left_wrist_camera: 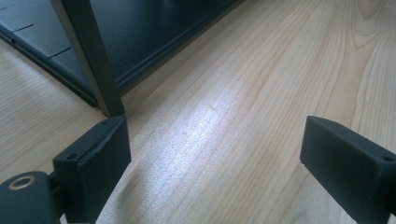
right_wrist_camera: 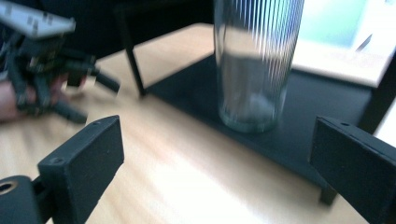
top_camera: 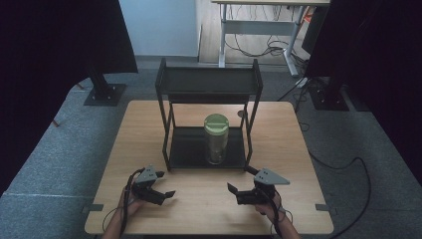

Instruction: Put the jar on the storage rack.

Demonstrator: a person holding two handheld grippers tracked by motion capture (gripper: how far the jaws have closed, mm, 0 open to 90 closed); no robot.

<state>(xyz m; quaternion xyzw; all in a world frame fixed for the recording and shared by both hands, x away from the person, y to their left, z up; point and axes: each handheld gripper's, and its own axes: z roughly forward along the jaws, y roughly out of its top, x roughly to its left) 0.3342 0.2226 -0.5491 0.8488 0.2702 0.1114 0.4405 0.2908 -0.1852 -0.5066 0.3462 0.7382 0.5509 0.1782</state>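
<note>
A ribbed clear glass jar [top_camera: 217,143] with a green lid [top_camera: 216,123] stands upright on the bottom shelf of a black two-tier metal rack [top_camera: 164,129] on the wooden table [top_camera: 278,124]. In the right gripper view the jar [right_wrist_camera: 254,65] rises just ahead of the spread jaws. My left gripper [top_camera: 166,184] is open near the table's front left, beside the rack's front left leg [left_wrist_camera: 91,56]. My right gripper [top_camera: 238,186] is open at the front right, apart from the jar. My left gripper [right_wrist_camera: 88,100] also shows at the left of the right gripper view.
The rack's top shelf [top_camera: 209,79] holds nothing that I can see. A small round thing [top_camera: 241,114] lies on the table behind the rack. Beyond the table are dark stands [top_camera: 102,92], floor cables [top_camera: 348,164] and a desk frame [top_camera: 259,25].
</note>
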